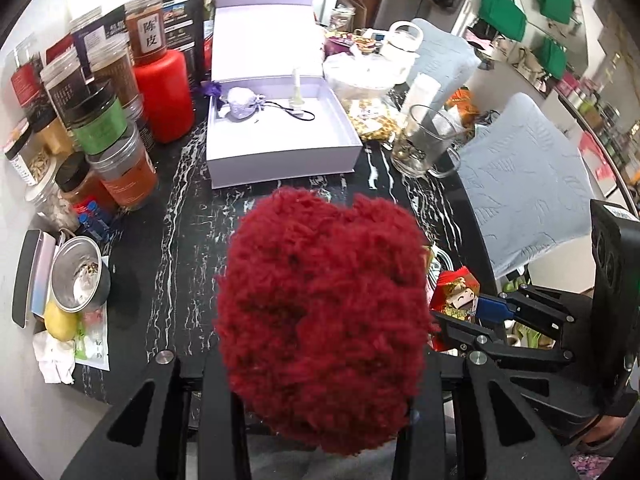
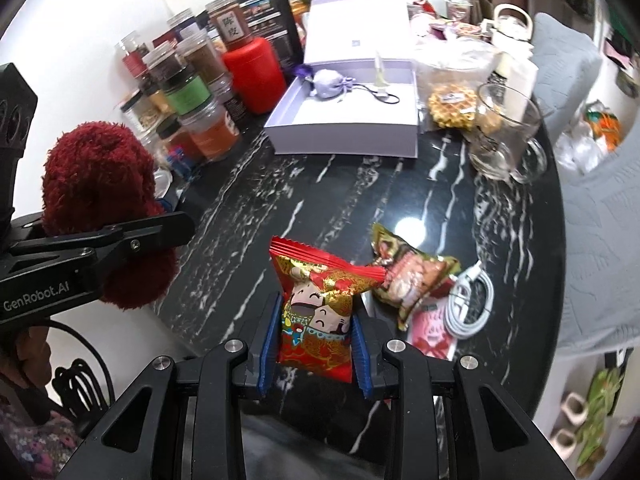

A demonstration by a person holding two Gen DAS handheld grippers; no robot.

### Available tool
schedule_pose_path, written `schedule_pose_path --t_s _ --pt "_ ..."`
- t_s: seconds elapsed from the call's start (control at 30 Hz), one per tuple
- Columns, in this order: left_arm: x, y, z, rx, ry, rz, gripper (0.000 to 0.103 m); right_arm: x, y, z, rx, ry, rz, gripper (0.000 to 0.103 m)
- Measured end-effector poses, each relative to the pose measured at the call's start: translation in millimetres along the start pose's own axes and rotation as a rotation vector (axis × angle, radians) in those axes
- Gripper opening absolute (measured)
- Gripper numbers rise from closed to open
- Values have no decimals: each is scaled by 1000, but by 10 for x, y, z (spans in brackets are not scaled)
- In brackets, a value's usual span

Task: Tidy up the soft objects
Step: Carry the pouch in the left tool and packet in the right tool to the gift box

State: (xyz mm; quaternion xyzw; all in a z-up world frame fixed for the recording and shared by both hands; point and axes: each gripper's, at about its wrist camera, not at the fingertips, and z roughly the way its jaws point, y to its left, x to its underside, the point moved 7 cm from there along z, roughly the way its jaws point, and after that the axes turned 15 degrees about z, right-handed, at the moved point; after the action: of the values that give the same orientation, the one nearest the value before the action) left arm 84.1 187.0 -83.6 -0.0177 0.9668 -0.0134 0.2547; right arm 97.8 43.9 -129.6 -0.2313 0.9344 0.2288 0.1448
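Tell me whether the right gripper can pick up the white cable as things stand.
Probably not yet: the right gripper is shut on the red snack packet, so its fingers are occupied. The white cable itself lies uncovered on the table.

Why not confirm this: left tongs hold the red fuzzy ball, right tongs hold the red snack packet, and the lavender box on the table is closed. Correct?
One error: the lavender box is open, lid raised, as the right wrist view shows. The left tongs do hold the red fuzzy ball, the right tongs the red snack packet.

hidden: left gripper [image 1: 320, 412] jaws behind red fluffy ball [image 1: 324, 320] | cut off: chair cushion [image 2: 600, 200] at 3 o'clock
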Motion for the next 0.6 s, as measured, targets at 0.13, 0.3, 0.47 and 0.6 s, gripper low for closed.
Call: schedule_pose_path --t_s 0.13,0.3,0.47,0.6 --pt "-44 119 52 5 1 -23 34 -92 44 73 2 12 -6 31" --pt "-115 254 87 3 0 -37 34 -234 124 153 3 18 -18 31" --pt "-246 396 131 5 -9 -46 34 -401 196 227 1 16 -28 31" --pt "-413 484 148 4 -31 -48 34 -585 225 259 -1 0 -26 31"
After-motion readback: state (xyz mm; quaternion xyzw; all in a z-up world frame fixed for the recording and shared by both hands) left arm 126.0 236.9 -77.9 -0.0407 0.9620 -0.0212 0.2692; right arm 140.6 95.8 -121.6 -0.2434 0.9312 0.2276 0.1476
